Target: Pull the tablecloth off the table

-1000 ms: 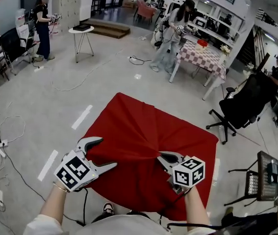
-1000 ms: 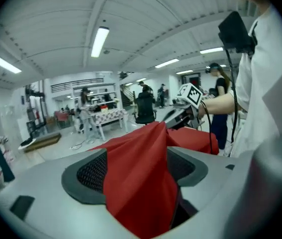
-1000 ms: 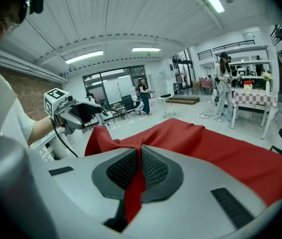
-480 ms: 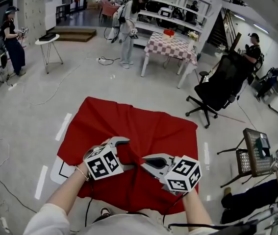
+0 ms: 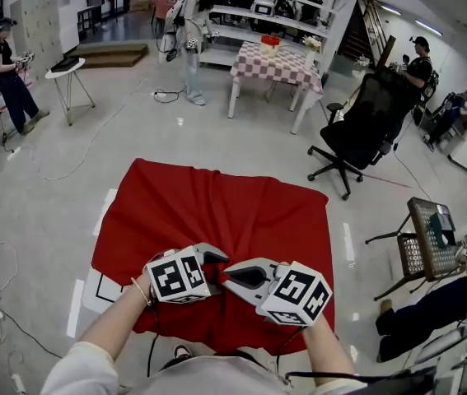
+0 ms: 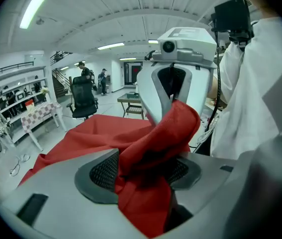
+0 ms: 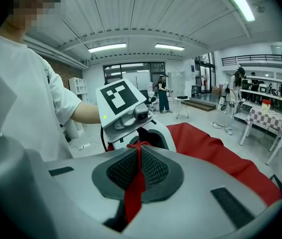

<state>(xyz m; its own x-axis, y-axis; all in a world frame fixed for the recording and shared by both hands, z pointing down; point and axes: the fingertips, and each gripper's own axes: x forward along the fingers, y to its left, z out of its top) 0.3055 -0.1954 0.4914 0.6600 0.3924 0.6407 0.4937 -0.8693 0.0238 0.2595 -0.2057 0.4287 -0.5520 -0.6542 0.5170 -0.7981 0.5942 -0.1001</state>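
At the near edge, right tool [image 5: 235, 275] pinching red tablecloth [image 5: 217, 204] — left tool [image 5: 214, 263] just closing on a bunch.

Tablecloth [image 5: 217, 212]: red woven cloth, matt and soft, lying in creases.
Right tool [image 5: 231, 273]: smooth pale-grey plastic shell, satin finish. Its pads [image 7: 153, 169] are dark, rough and mesh-textured. Its marker cube [image 5: 297, 293] has matt black-and-white faces.
Floor [image 5: 68, 179]: smooth, pale, slight sheen.
Far surface [image 5: 274, 60]: checked cloth cover.

A black chair [image 5: 357, 128] is standing at two o'clock on the pale floor [image 5: 52, 179], a checkered table [image 5: 274, 61] at twelve.
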